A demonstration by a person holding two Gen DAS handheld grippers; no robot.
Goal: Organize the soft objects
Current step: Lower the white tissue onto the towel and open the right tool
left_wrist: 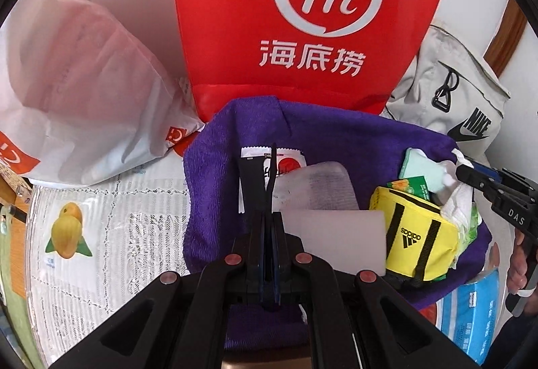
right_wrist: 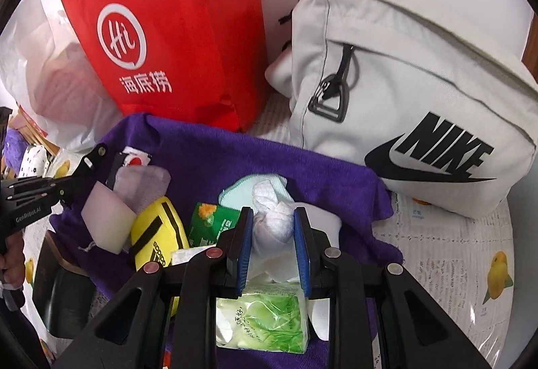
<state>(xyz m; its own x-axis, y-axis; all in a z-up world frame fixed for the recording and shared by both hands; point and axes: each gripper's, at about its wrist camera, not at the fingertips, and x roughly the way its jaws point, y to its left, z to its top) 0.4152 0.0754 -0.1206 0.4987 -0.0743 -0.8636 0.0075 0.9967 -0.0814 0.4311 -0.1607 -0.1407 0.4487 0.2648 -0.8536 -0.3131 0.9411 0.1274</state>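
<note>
oddly, left gripper (left_wrist: 265, 167) jaws closed empty, right gripper (right_wrist: 273, 217) jaws pinching half-hidden white cloth (right_wrist: 272, 224).

The purple towel (right_wrist: 269, 153) looks like fuzzy terry cloth; the red bag (left_wrist: 302, 32) is matt; the tissue pack (right_wrist: 265, 322) is in glossy plastic film.

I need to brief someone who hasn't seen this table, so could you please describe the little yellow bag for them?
Start at the tall red bag against the wall; a purple towel is spread before it. Among the clutter there lies the yellow Adidas pouch, the only yellow item, with black straps and logo.
</note>
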